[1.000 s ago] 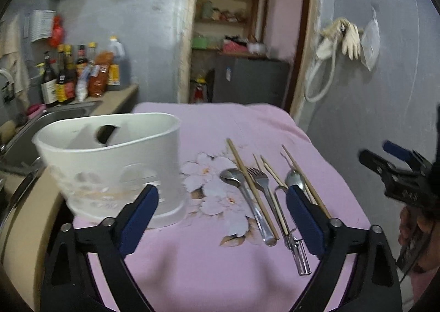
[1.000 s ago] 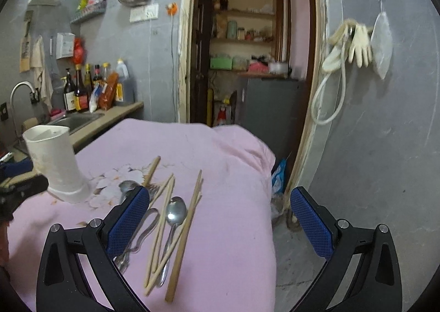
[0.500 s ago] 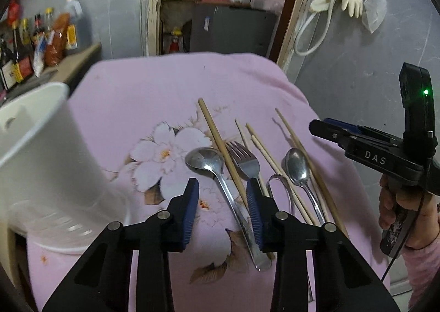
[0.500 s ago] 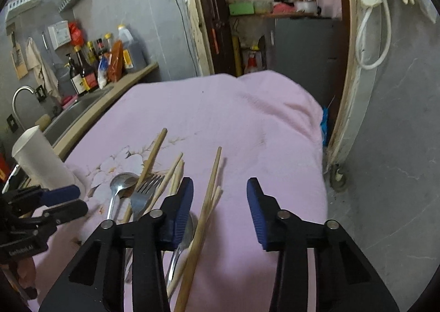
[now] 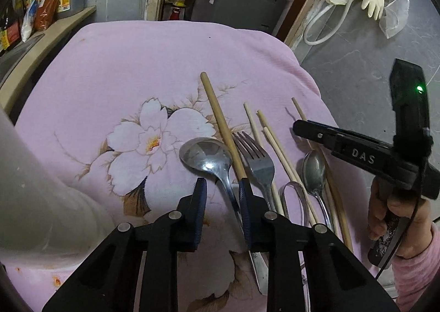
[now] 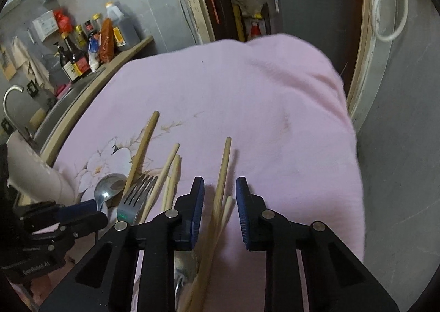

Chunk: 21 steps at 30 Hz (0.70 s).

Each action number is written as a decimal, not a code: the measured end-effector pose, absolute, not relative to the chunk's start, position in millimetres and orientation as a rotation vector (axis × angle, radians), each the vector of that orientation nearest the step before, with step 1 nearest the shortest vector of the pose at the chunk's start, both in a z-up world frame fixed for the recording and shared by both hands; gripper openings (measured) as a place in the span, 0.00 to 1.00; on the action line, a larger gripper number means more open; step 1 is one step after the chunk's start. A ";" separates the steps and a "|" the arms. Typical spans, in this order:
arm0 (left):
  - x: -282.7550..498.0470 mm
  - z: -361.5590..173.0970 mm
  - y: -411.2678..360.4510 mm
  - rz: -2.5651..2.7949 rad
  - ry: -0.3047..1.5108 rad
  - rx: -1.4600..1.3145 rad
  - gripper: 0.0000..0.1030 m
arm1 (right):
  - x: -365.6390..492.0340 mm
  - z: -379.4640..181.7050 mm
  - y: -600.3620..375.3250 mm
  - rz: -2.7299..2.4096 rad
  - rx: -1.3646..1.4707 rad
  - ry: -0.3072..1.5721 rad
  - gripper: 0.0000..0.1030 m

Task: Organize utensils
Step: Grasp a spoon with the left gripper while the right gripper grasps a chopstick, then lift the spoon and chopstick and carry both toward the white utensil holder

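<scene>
Large spoon (image 5: 211,159) lies on pink-covered table (image 5: 110,70), bowl away, handle running back btwn fingers of left hand-held gripper (image 5: 222,188), spread, not pinching. Right hand-held gripper (image 6: 220,193), also spread, straddles chopstick pair (image 6: 222,174), long axis fwd; nothing gripped yet

Glossy metal spoon (image 5: 206,158), matt wooden chopsticks (image 5: 222,125), soft pink cloth (image 5: 132,70).

Pink cloth (image 5: 115,70) with white flower print (image 5: 156,141), silver spoon (image 5: 205,156), tan chopsticks (image 6: 224,166).
</scene>
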<state>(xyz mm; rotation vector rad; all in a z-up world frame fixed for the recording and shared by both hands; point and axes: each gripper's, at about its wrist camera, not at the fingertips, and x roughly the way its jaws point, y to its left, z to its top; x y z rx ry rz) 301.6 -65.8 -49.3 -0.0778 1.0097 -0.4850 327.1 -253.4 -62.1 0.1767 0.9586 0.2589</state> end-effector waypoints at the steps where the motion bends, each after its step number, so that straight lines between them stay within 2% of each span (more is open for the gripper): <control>1: 300.3 -47.9 -66.4 -0.488 1.012 -0.081 0.12 | 329.2 -64.4 -256.3 0.264 0.209 0.974 0.06; 9: 290.3 -42.5 -59.8 -0.511 1.003 -0.124 0.01 | 313.7 -56.1 -261.5 0.280 0.249 0.901 0.04; 21: 252.4 -15.7 -63.6 -0.506 0.840 -0.111 0.00 | 274.8 -26.1 -247.0 0.295 0.200 0.714 0.04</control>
